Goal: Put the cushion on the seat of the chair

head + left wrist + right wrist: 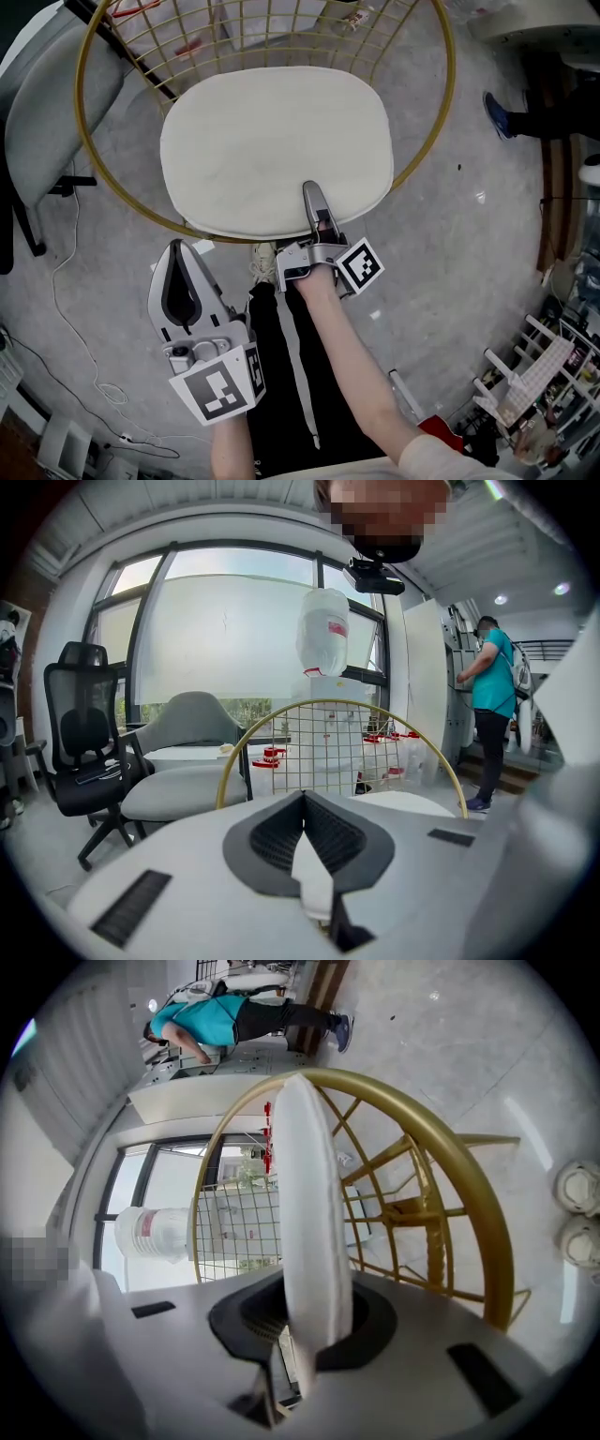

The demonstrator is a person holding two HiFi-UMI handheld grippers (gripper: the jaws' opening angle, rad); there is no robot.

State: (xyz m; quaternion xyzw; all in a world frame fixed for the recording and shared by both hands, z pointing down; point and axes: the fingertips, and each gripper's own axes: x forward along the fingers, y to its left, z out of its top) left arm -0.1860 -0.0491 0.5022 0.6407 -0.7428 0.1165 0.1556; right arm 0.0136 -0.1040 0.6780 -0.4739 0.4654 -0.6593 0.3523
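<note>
Grey concrete floor [469, 281] beneath gold chair [454, 66]

I seem to be looking into an office or a test studio, not a home. A black mesh office chair [82, 733] and a grey shell chair [183, 757] stand before a tall window wall [225, 639]. The floor [459, 272] is bare grey concrete with loose cables [89, 366] on it. A big water bottle [322, 630] stands near the glass, and a person in a teal shirt [492, 682] is further back.
</note>
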